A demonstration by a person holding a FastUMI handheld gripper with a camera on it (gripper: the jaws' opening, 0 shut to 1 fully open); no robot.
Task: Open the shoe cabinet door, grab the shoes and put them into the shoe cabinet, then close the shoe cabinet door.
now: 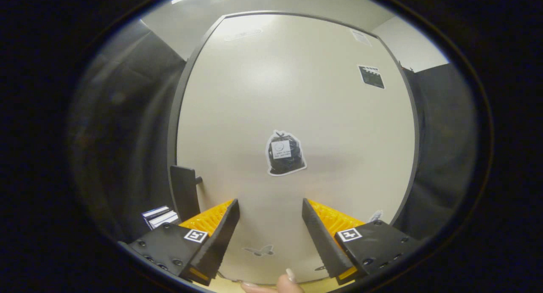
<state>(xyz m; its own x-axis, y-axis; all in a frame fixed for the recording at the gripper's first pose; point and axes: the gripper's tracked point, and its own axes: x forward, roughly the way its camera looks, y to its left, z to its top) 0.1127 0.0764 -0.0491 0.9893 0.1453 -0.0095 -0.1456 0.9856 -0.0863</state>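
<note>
The gripper (pixel 270 216) faced the cabinet door (pixel 297 115), its fingers apart and holding nothing, with the handle (pixel 185 197) just beyond the left finger. The door appeared shut, so opening it, stowing the shoes and closing up all seemed still to do. Nothing of the cabinet's contents could be seen.

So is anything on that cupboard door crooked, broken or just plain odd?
Nothing looks broken. The cabinet door is shut and unmarked. The one oddity is a sticker picturing a tied black bag, stuck slightly tilted ahead of the open fingers. The dark handle sits by the door's edge, beside one finger.
</note>
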